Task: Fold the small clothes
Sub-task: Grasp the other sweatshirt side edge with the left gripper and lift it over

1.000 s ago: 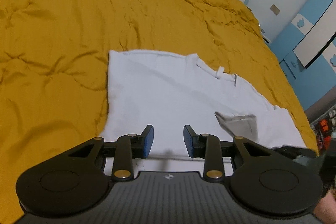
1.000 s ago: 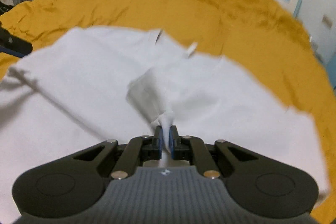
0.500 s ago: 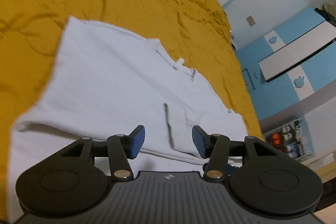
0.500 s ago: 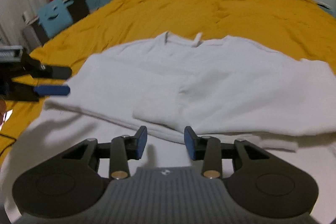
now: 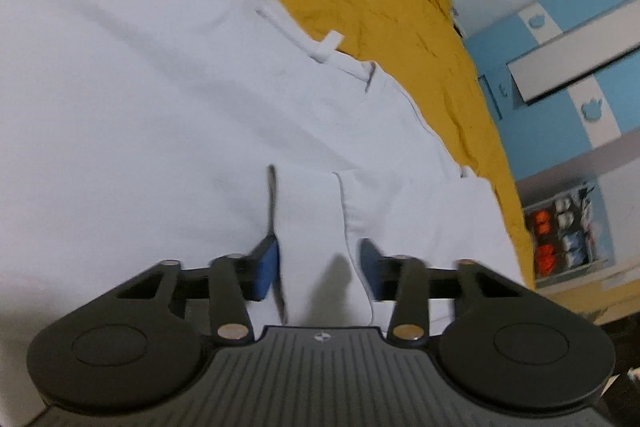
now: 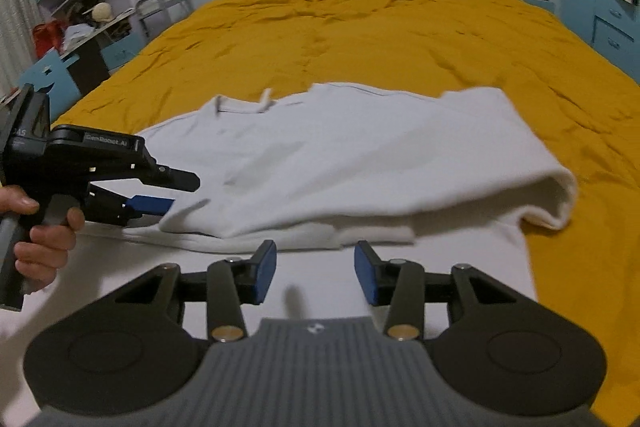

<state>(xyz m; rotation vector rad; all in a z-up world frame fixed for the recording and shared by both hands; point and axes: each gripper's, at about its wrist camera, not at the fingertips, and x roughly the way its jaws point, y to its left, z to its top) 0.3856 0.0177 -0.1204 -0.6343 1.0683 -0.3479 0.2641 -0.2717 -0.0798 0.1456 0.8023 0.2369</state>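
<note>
Mustard-yellow bedspread (image 6: 400,39) wrinkled, covers whole bed. White T-shirt (image 6: 360,163) lies on it, partly folded, near my grippers. Left gripper (image 5: 318,267) just closing, cloth fold between pads; I cannot tell if pinched. Right gripper (image 6: 316,269) fingers apart, just opening, holds nothing. Blue-white cabinets (image 5: 568,39) beside bed.

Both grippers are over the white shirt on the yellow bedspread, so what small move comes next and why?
Probably bring the left gripper, whose jaws have just been closing, down onto the fold between its fingers. The white shirt lies half folded with loose layered edges, and the right gripper hovers open and empty above it.
</note>
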